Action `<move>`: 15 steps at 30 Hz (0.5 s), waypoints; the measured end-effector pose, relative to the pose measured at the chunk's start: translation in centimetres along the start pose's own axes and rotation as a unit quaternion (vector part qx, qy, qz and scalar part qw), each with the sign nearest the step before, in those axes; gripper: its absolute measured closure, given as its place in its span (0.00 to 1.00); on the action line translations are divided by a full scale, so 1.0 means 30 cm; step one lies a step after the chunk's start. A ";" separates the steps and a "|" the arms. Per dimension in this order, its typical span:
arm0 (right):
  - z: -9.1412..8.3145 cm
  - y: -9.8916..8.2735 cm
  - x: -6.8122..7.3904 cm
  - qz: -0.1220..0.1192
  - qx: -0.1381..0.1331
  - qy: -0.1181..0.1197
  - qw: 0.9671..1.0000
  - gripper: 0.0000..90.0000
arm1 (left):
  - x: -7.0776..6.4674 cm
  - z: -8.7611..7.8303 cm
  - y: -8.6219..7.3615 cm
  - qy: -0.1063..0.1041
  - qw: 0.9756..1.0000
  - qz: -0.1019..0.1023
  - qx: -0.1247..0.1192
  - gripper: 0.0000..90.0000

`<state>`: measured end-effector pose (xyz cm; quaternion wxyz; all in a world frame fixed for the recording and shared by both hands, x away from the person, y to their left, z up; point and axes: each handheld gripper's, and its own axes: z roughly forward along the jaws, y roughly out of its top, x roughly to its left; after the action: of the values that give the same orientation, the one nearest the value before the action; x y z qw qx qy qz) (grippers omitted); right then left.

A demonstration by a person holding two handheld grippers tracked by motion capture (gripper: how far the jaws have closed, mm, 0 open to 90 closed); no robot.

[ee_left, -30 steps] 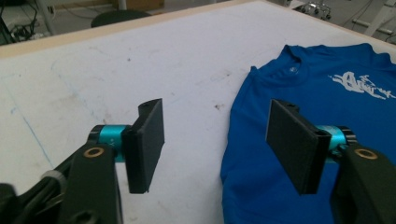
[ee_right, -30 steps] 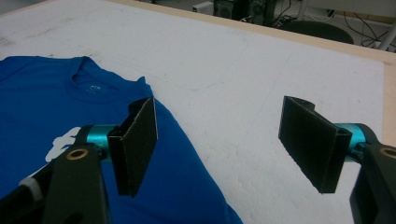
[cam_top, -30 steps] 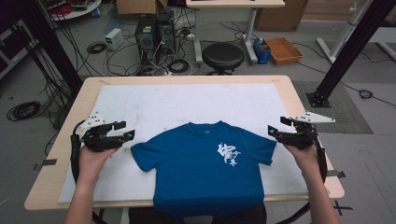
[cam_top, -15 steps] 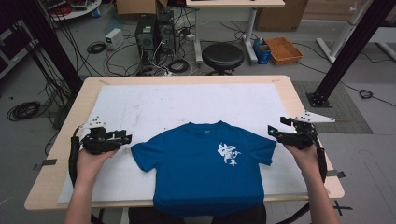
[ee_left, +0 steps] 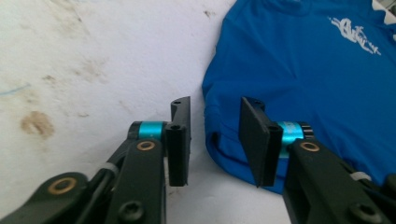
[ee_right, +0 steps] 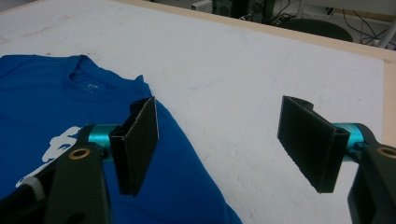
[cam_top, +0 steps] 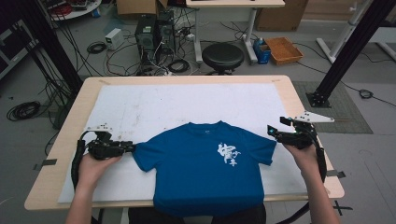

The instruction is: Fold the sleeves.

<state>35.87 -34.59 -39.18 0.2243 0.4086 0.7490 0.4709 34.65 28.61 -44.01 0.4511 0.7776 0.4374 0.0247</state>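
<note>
Left gripper (ee_left: 212, 140), jaws just closing, narrowly straddles the blue T-shirt (cam_top: 205, 163) sleeve hem, pads not yet pressing. Right gripper (ee_right: 224, 144) stands wide open above the other sleeve.

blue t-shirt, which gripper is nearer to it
Left. The left gripper has its jaws around the blue t-shirt sleeve edge, just closing, not yet pressing; the right gripper hovers open just off the other sleeve.

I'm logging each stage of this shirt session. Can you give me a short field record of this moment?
garment: blue T-shirt, flat, print up, hem over the near table edge
surface: white mat on wooden table
left gripper: at the sleeve edge, jaws have just been closing, sleeve hem between them, not yet pinched
right gripper: open wide beside the other sleeve, nothing held
</note>
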 end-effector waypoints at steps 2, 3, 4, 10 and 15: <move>0.000 0.000 0.000 -0.001 0.000 0.000 1.000 0.32 | -0.004 0.003 0.000 -0.002 1.000 0.002 0.003 0.85; 0.000 0.000 0.000 -0.001 0.000 0.000 1.000 0.32 | -0.011 0.001 0.003 -0.009 1.000 0.007 -0.002 0.90; 0.000 0.000 0.000 -0.001 0.000 0.000 1.000 0.32 | -0.016 -0.002 0.006 -0.017 1.000 0.002 -0.008 0.95; -0.001 -0.002 0.000 0.002 0.000 -0.001 1.000 0.32 | -0.055 -0.009 0.036 -0.059 0.998 -0.010 -0.031 0.97; 0.003 -0.003 0.000 0.001 0.001 0.001 1.000 0.32 | -0.158 0.033 0.098 -0.105 0.994 0.002 -0.040 0.97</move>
<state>35.89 -34.56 -39.30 0.2224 0.4091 0.7493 0.4708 34.08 24.00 -40.78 0.5251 0.7582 0.3846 -0.0389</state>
